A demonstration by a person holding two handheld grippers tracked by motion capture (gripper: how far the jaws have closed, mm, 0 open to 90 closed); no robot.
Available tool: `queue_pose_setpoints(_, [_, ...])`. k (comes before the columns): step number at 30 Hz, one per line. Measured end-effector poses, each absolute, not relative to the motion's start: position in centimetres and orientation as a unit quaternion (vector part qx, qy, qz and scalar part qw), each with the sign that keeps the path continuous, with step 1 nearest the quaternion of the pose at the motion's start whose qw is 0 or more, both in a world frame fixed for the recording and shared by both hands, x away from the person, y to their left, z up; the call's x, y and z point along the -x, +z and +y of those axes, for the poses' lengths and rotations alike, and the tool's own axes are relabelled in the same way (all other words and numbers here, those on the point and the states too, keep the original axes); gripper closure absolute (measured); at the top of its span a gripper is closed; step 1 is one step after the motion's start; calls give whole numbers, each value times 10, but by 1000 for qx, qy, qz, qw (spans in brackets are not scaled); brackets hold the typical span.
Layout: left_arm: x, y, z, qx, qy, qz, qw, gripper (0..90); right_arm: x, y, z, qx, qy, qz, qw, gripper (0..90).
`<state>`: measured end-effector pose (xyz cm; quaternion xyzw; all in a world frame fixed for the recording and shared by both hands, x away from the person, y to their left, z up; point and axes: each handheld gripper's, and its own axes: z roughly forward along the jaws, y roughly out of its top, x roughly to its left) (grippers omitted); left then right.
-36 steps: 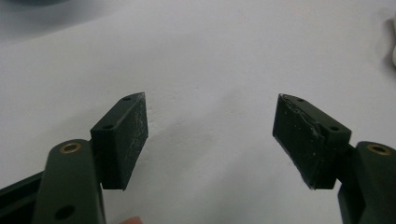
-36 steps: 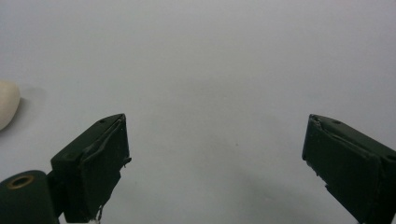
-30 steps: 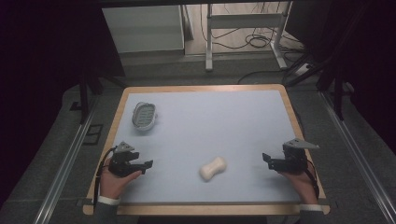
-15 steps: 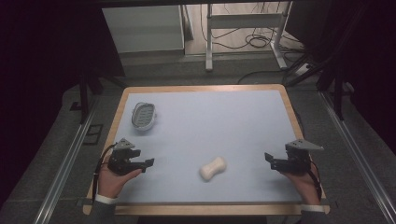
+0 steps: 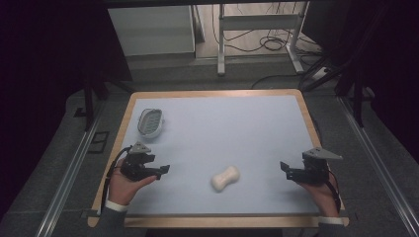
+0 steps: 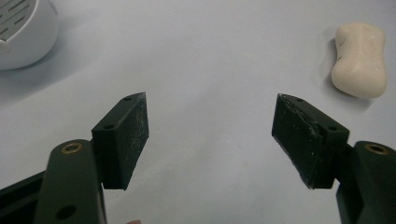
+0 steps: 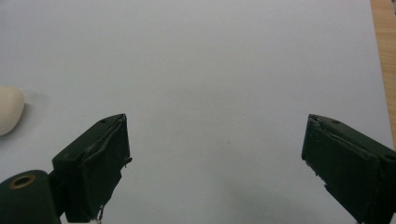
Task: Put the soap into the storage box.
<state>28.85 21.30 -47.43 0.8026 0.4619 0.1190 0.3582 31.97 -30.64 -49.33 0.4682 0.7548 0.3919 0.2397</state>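
Currently you're holding the left gripper (image 5: 160, 170) and right gripper (image 5: 285, 168) both wide open and empty, facing the soap bar (image 5: 225, 178) lying between them, nearer your left, ahead-right of its jaws, long axis slanting.

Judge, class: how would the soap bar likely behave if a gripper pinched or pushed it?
The soap looks solid, so probably stiff. Its smooth, rounded sides may slip between flat jaws; the narrower waist seems the safer grip. Lying flat on the mat, it would likely slide, not roll.
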Motion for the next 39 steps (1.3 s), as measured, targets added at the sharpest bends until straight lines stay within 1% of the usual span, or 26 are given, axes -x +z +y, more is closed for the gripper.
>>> queue_pose_setpoints(5, [-291, -473, 206, -806, 118, 458, 355, 271, -319, -492, -306, -466, 390, 753, 253, 75])
queue_pose_setpoints(14, [-296, -472, 185, -823, 113, 438, 344, 260, -320, -494, -306, -467, 389, 753, 252, 75])
queue_pose_setpoints(19, [-298, -470, 171, -828, 112, 427, 345, 260, -318, -493, -307, -467, 390, 748, 266, 78])
queue_pose_setpoints(39, [-300, -464, 126, -854, 101, 388, 333, 247, -318, -495, -307, -466, 388, 751, 261, 78])
